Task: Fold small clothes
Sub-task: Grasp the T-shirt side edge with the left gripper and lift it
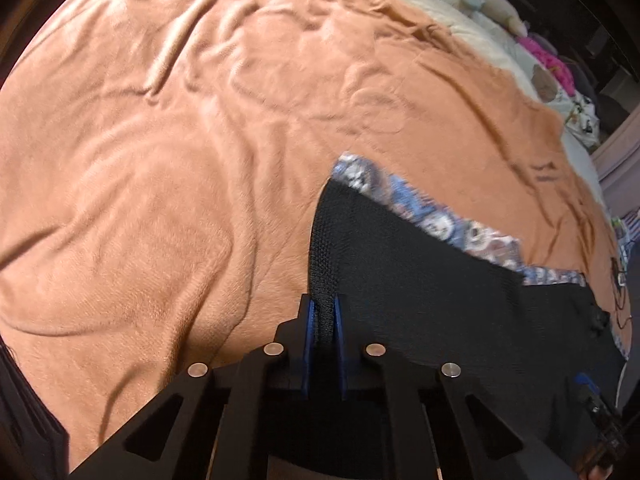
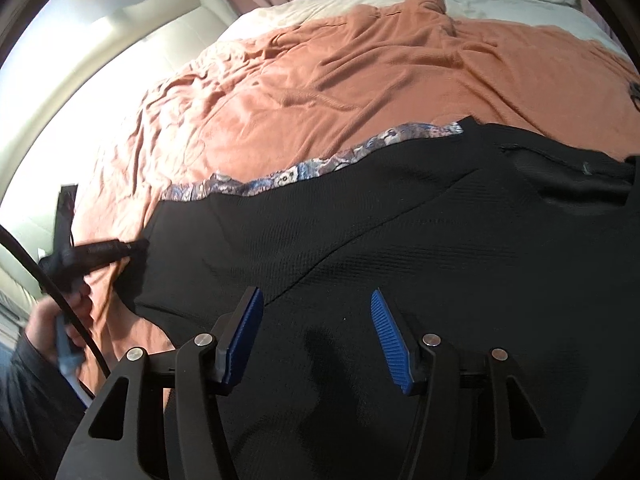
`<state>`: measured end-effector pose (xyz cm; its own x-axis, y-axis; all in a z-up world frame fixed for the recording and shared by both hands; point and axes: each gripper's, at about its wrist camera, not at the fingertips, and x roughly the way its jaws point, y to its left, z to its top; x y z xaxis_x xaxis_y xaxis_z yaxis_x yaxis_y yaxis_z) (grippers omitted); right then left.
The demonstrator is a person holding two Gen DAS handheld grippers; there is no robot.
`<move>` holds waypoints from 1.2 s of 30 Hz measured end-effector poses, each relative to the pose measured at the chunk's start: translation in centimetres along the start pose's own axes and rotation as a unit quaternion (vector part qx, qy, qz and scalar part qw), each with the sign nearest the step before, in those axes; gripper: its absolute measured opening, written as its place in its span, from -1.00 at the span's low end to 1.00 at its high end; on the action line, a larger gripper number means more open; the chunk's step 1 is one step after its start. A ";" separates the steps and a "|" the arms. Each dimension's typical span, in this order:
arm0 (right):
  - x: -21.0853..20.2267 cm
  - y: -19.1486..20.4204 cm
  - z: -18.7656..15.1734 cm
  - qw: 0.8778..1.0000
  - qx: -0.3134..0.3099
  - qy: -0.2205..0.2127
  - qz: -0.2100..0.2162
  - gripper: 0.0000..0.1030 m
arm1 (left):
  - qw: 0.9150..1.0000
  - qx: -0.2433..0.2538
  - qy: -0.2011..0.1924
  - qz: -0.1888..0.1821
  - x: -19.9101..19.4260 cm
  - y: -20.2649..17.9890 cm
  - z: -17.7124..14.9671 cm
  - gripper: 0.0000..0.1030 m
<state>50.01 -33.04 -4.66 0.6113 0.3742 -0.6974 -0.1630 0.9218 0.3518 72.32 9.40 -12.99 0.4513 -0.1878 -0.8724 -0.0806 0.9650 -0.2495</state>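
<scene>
Black waffle-knit cloth fills the space in front of both our tongs: one dark garment (image 2: 400, 232) lies spread on the bed, over an orange fleece blanket (image 1: 180, 140). A patterned blue-and-grey band (image 2: 320, 166) runs along the garment's far edge; we cannot tell whether it is a lining or a second piece beneath.

Our left tongs (image 1: 322, 320) are clenched on the garment's side edge, a bunched ridge of black fabric pinched between the two blue pads (image 1: 308, 332). The rest of the garment stretches away to the right of them.

Our right tongs (image 2: 316, 324) hover over the near part of the garment, released, their two blue ribbed pads (image 2: 390, 340) standing well apart with flat black cloth showing between them and nothing pinched. From this side we see the left tongs at the garment's left edge, with a hand (image 2: 60, 320) gripping the handle beside a black cable (image 2: 52, 288).

We count one garment, two tongs, one blanket. At the bed's far end lie a cream plush toy (image 1: 484, 2) and a pink item (image 1: 544, 56).
</scene>
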 end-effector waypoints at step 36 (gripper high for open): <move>-14.1 -9.2 -3.6 0.996 0.083 -0.028 0.030 0.33 | 0.970 0.198 0.014 -0.143 -10.1 -27.4 -2.9 -0.45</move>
<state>40.05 -46.40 -0.32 0.6470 0.4169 -0.6385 -0.0729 0.8673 0.4924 67.38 -15.71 1.43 0.3797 -0.4573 -0.8042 0.3948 0.8663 -0.3062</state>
